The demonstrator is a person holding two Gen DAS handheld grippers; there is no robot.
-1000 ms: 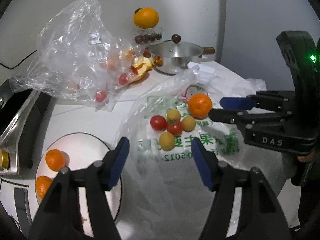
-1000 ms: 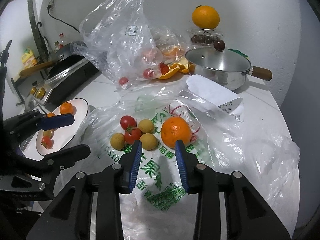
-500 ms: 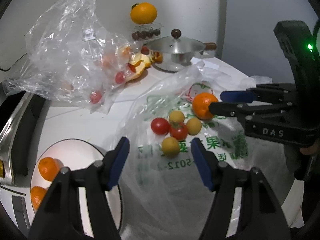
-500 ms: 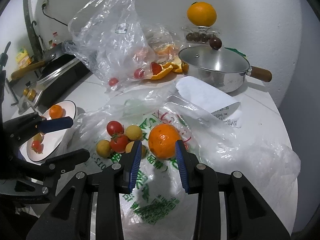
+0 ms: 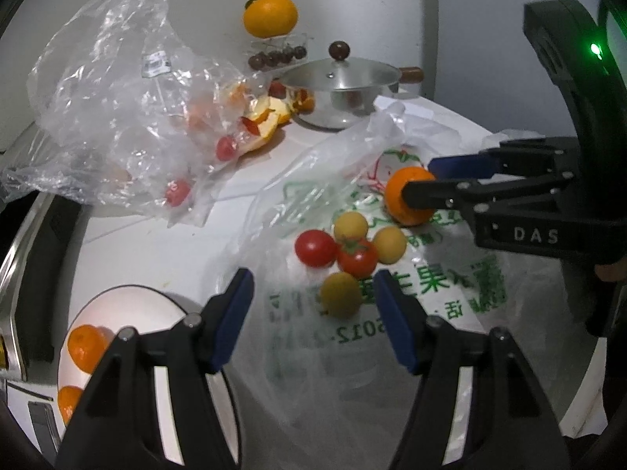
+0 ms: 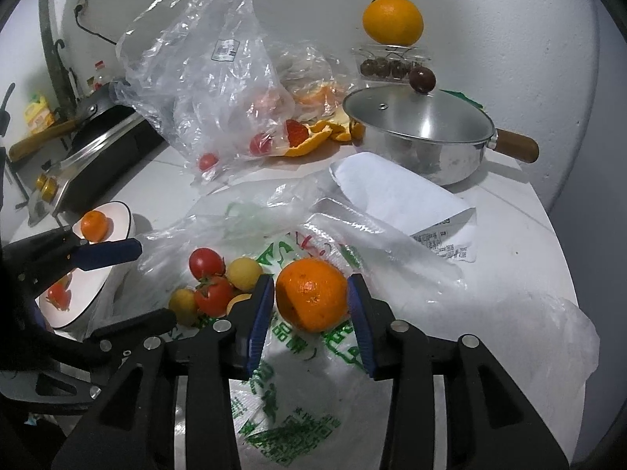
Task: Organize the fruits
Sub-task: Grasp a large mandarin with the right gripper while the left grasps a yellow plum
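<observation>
An orange [image 6: 311,293] lies on a printed plastic bag [image 6: 298,391] and sits between the pads of my right gripper [image 6: 310,280]. Its jaws are opening, with a thin gap at each side of the fruit. Left of the orange lies a cluster of red tomatoes [image 5: 315,247] and yellow tomatoes [image 5: 340,293]. My left gripper [image 5: 312,274] hovers open just before this cluster, holding nothing. In the left wrist view the right gripper [image 5: 419,178] reaches in from the right around the orange [image 5: 407,196]. A white plate [image 5: 129,290] at the lower left holds two mandarins [image 5: 84,346].
A crumpled clear bag [image 5: 113,117] with tomatoes and orange peel lies at the back left. A lidded steel pot [image 6: 419,133], a receipt [image 6: 395,196] and a big orange [image 6: 392,19] on a box of dark fruit stand behind. A stove [image 6: 98,160] sits at the far left.
Both grippers moved forward and down toward the fruit on the printed bag. The right jaws widened and now flank the orange, which before lay ahead of them.
</observation>
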